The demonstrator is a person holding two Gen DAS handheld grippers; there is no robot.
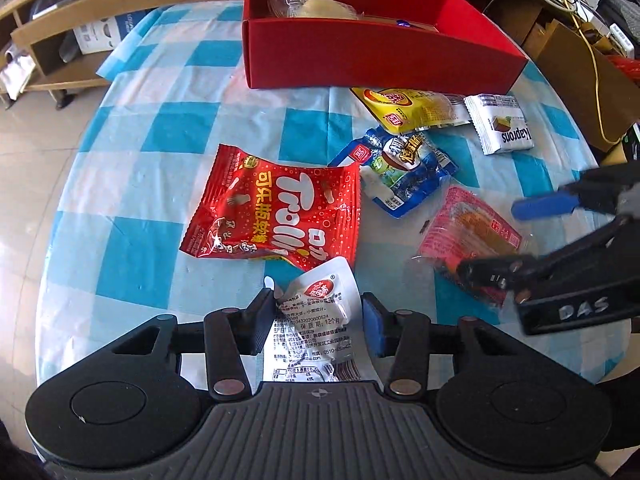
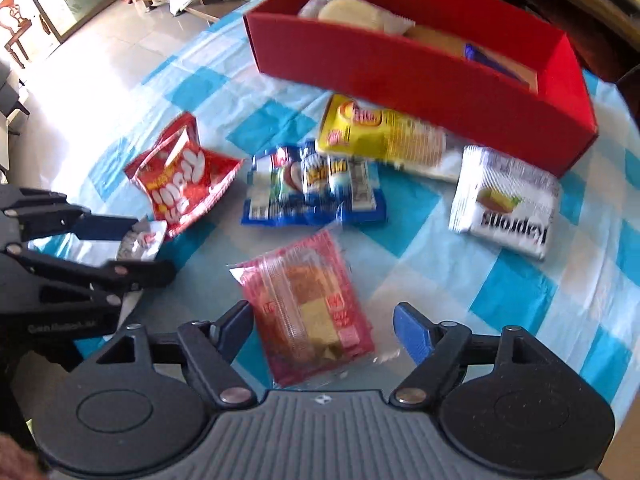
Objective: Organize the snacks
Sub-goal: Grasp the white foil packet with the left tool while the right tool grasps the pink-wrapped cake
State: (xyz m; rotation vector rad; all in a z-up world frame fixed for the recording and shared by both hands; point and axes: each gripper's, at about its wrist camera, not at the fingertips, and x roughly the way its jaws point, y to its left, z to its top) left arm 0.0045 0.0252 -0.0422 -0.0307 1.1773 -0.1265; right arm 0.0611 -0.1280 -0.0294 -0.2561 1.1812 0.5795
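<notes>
Right, left gripper (image 1: 318, 322) has its fingers pinched on the white sachet (image 1: 316, 320) near the worktop's front edge, just below the red Trolli bag (image 1: 276, 212). Right gripper (image 2: 324, 330) has fingers wide, either side of the pink wafer pack (image 2: 312, 304), not touching it yet. Red box (image 1: 376, 60) sits at the far edge w/ a few snacks inside already. Sachet looks light, thin & crinkly, prob slippery foil; grip across the flat middle, not the sealed edge. Pink pack is stiffer but likely brittle inside, so squeeze gently across its width.
</notes>
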